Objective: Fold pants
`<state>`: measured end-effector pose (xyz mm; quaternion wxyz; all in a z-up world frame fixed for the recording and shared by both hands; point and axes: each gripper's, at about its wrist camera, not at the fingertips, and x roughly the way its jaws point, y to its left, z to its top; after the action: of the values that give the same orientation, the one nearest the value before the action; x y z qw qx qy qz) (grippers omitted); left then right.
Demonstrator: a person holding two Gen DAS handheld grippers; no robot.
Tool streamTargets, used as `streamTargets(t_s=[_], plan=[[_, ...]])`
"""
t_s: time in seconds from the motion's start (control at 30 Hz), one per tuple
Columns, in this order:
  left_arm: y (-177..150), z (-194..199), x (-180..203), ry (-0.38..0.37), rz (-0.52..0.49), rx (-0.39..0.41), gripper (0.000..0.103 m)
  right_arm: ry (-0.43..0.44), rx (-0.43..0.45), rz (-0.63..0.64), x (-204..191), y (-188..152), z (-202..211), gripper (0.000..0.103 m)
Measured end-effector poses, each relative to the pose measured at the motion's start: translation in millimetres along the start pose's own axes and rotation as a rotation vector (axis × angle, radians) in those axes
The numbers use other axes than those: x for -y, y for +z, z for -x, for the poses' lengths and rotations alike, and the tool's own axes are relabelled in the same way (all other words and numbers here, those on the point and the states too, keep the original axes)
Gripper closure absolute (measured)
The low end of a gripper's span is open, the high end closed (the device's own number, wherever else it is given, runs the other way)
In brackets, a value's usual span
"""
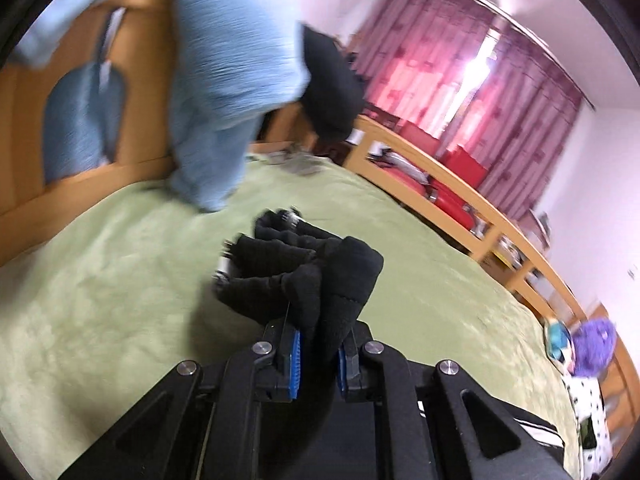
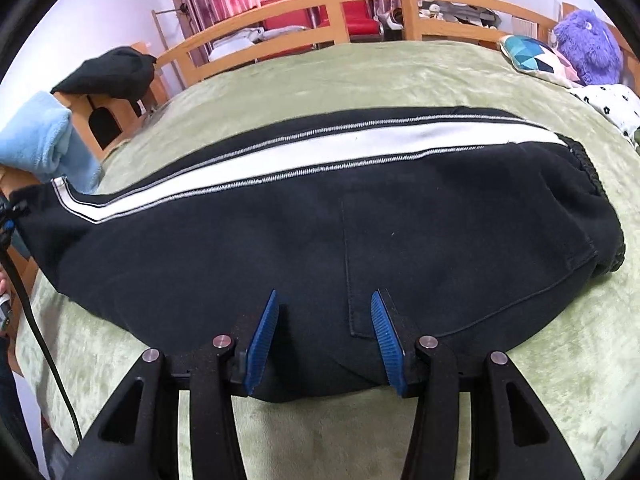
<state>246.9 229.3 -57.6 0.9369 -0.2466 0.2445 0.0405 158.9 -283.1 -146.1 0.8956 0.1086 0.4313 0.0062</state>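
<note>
1. Bed (image 2: 400, 72): covered with a green fleecy blanket, wooden rail along its far side. It carries everything listed below.
2. Pants (image 2: 280, 248): black, with a white side stripe edged in grey stitching. They lie lengthwise across the blanket, elastic waistband to my right, leg end to my left. A back pocket faces up near the waistband.
3. Curtains (image 1: 460, 80): pink-red, lit from behind, beyond the rail.
4. Blue towel (image 1: 232, 80): hangs over the wooden footboard, its lower end touching the blanket. A dark garment (image 1: 332, 84) lies just beside it on the same board.
5. Purple plush toy (image 2: 588, 44): at the far right corner of the bed, next to a patterned cushion (image 2: 532, 56).
6. My right gripper (image 2: 324, 340): blue pads spread apart, holding nothing, poised over the near edge of the pants beside the pocket seam.
7. My left gripper (image 1: 318, 356): pads clamped on a bunched black fold of the pants (image 1: 296, 276), which rises in front of my fingers above the blanket.
</note>
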Motion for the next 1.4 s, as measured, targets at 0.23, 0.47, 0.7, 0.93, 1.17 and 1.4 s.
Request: streamTargets(t_s=[0.23, 0.47, 0.7, 0.93, 1.17, 1.4], plan=[[-23.0, 7.6, 101.8, -0.143, -0.137, -0.044, 0.091, 0.007, 0.072, 0.003, 21.0, 9.4, 30.1, 0.055], [-79.8, 5.0, 189.0, -0.234, -0.265, -0.142, 0.091, 0.013, 0.090, -0.033, 55.6, 7.7, 44.1, 0.055], [-170.1, -4.4, 264.1, -0.347, -0.378, -0.321, 0.091, -0.007, 0.096, -0.061, 84.0, -2.2, 53.3, 0.055], [-245.6, -35.6, 277.6, -0.233, -0.501, -0.457, 0.091, -0.027, 0.078, -0.065, 97.5, -8.3, 54.1, 0.055], [-256.7, -45.6, 250.7, -0.262, -0.443, -0.526, 0.091, -0.041, 0.079, -0.047, 91.5, -4.2, 48.9, 0.055], [-242.2, -24.8, 269.1, -0.284, -0.482, -0.454, 0.090, -0.033, 0.091, -0.060, 89.5, -1.0, 51.8, 0.055]])
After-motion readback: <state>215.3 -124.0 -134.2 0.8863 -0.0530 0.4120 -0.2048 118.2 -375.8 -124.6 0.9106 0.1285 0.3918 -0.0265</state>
